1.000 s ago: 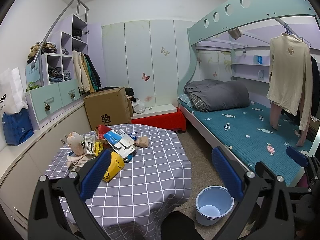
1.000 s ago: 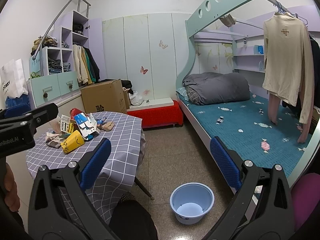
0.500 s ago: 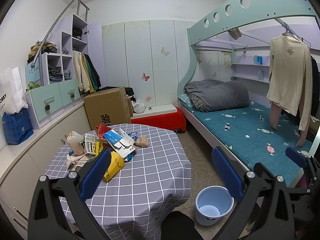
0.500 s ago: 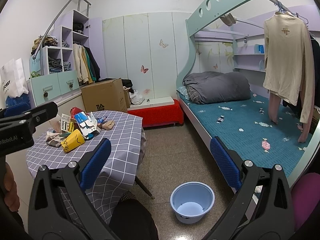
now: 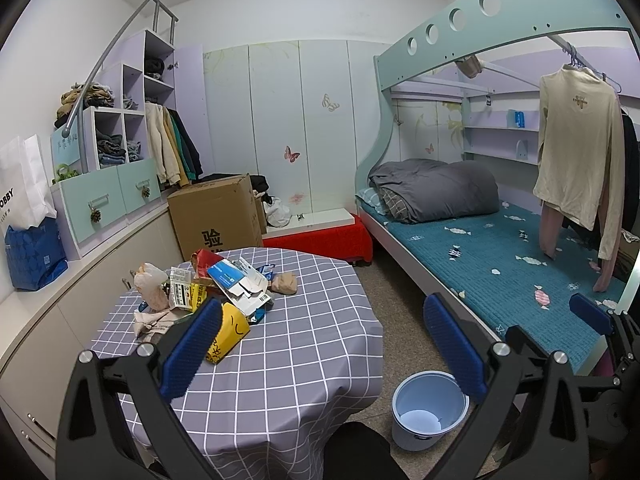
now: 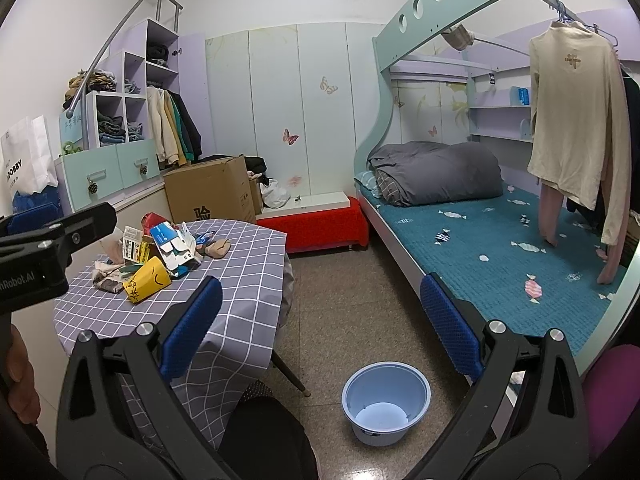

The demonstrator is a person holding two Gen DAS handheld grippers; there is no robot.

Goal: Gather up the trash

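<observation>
Blue-padded and spread wide apart, the left tool [image 5: 320,344] hangs empty over the near edge of the checked worktop [image 5: 304,344]. Ahead of its left finger the trash pile [image 5: 212,288] sits, the yellow carton [image 5: 228,332] nearest, tipped on its side with its long axis running from the tool up toward the pile. The right tool [image 6: 320,320], likewise apart and empty, hangs above the floor with the blue bucket [image 6: 386,400] standing upright just below its gap.

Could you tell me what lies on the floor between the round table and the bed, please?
In the right wrist view, a light blue bin stands on bare speckled floor between the table and the bed; nothing else sits there.
</observation>
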